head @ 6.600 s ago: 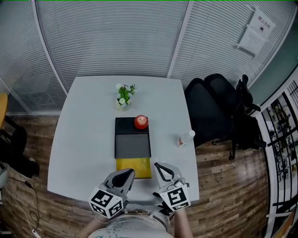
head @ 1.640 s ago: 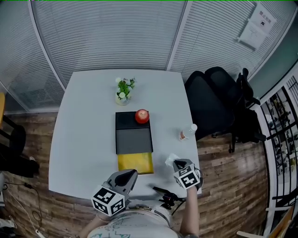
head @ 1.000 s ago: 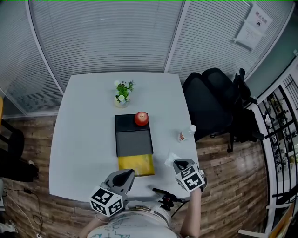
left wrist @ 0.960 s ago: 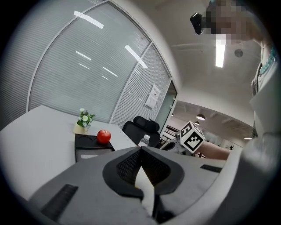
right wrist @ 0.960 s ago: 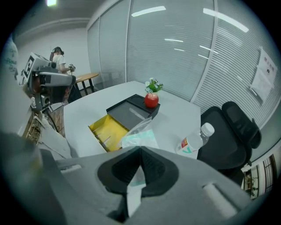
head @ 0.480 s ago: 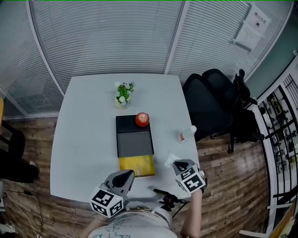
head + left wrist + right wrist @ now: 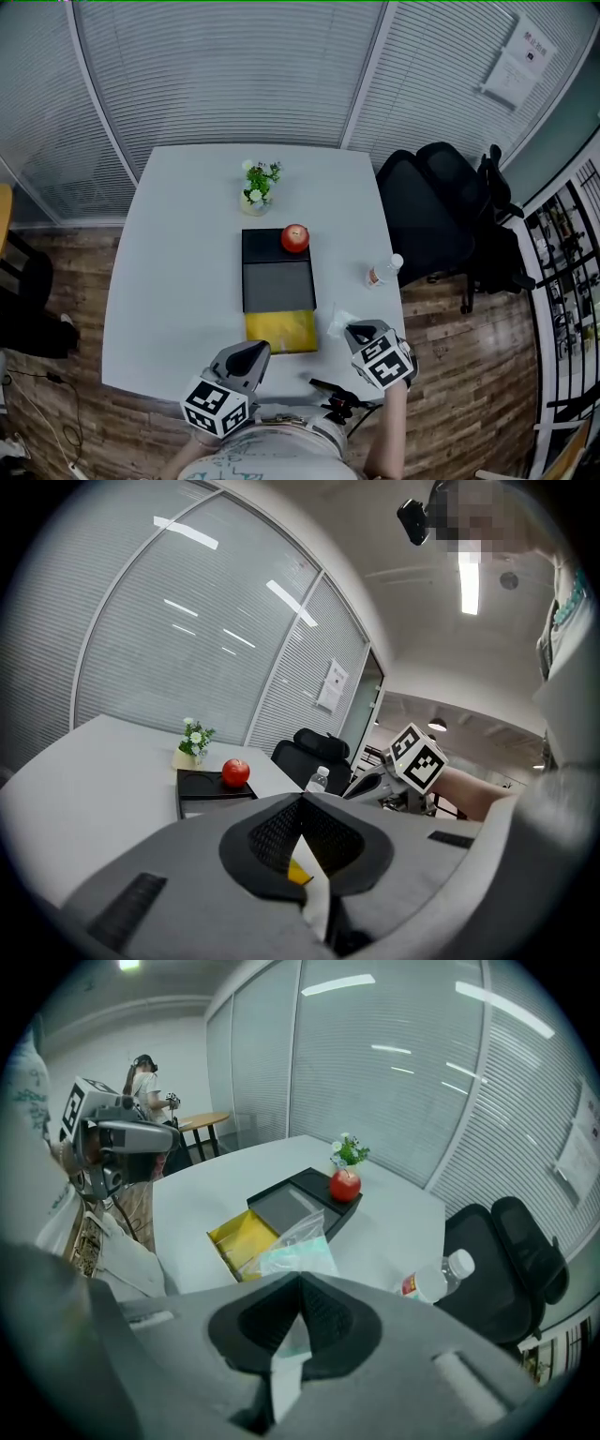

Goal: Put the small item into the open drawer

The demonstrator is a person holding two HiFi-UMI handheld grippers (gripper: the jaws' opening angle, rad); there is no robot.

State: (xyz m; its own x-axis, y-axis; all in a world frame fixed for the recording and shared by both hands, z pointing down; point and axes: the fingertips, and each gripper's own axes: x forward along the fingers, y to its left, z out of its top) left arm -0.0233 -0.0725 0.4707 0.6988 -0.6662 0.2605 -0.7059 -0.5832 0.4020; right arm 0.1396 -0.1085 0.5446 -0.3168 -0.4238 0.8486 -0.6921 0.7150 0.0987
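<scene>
the small item [image 7: 298, 1241] is a clear plastic packet with something pale green inside; what that is cannot be made out. its near edge is hidden behind the right gripper [image 7: 300, 1281], whose jaws are pinched shut on it. in the head view the packet sits just right of the open yellow drawer [image 7: 280, 330], not in it. the left gripper [image 7: 302, 799] has its jaws closed tip to tip on nothing, with only a sliver of yellow showing behind them. the white table [image 7: 178, 253] carries a black drawer unit [image 7: 277, 281] with a red apple [image 7: 294, 238] on top, a potted plant [image 7: 258, 187] and a bottle [image 7: 384, 272]. slatted blinds [image 7: 225, 75] stand behind, and a black chair [image 7: 441, 225] stands at the right on the wood floor [image 7: 469, 394].
</scene>
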